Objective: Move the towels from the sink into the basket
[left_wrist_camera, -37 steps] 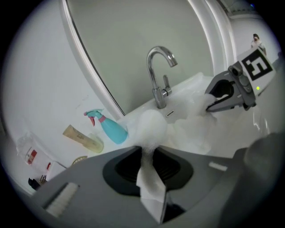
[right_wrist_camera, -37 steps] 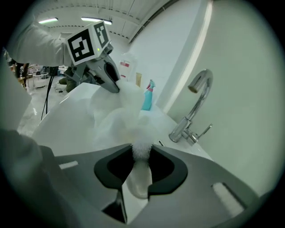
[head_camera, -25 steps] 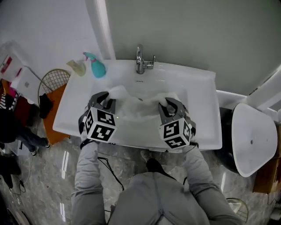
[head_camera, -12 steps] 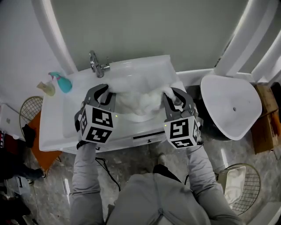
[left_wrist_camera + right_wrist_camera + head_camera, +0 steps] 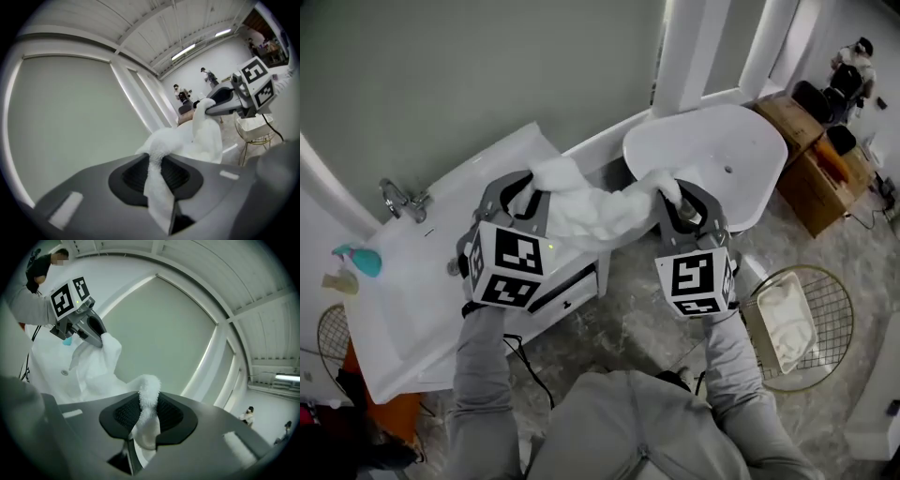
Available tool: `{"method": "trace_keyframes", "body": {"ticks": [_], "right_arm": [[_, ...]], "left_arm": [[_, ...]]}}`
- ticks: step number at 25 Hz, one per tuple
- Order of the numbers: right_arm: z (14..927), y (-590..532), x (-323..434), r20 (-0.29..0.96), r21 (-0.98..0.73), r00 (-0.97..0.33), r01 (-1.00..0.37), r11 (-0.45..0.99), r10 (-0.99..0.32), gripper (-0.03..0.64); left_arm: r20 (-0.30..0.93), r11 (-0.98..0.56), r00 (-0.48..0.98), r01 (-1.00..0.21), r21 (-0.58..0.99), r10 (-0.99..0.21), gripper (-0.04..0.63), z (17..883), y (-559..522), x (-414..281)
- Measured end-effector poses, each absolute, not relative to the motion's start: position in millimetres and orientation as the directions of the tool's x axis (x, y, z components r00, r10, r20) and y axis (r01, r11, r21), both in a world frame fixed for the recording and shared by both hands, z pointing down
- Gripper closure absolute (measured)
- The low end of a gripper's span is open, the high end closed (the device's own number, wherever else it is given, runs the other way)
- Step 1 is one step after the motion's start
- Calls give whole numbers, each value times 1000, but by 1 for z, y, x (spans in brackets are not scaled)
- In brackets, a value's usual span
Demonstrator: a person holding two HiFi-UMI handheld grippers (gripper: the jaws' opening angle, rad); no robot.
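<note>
A white towel hangs stretched in the air between my two grippers. My left gripper is shut on its left end and my right gripper is shut on its right end. In the left gripper view the towel runs out of the closed jaws toward the right gripper. The right gripper view shows the towel bunched between the jaws and leading to the left gripper. The white sink lies down to the left. A gold wire basket stands on the floor at the right with a white towel in it.
A white rounded basin stands just beyond the right gripper. A tap and a teal spray bottle sit on the sink's rim. Cardboard boxes lie at the far right, and people stand in the distance.
Both grippers have lifted the towel out of the sink and swung it to the right. The sink has slid to the left of the view and the basket has come into sight.
</note>
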State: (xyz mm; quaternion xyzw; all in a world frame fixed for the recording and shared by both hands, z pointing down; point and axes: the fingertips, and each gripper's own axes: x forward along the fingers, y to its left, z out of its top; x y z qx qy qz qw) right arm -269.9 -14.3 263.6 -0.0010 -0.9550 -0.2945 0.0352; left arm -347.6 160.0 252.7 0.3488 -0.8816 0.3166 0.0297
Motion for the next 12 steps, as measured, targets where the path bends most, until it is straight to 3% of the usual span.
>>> {"method": "trace_keyframes", "body": {"ticks": [12], "right_arm": [[272,-247,-78,90,570,-910,-286,770,-405,532]], "left_arm": [[293,266,-453,-821,-504,-842,463,268,-120,-221]]}}
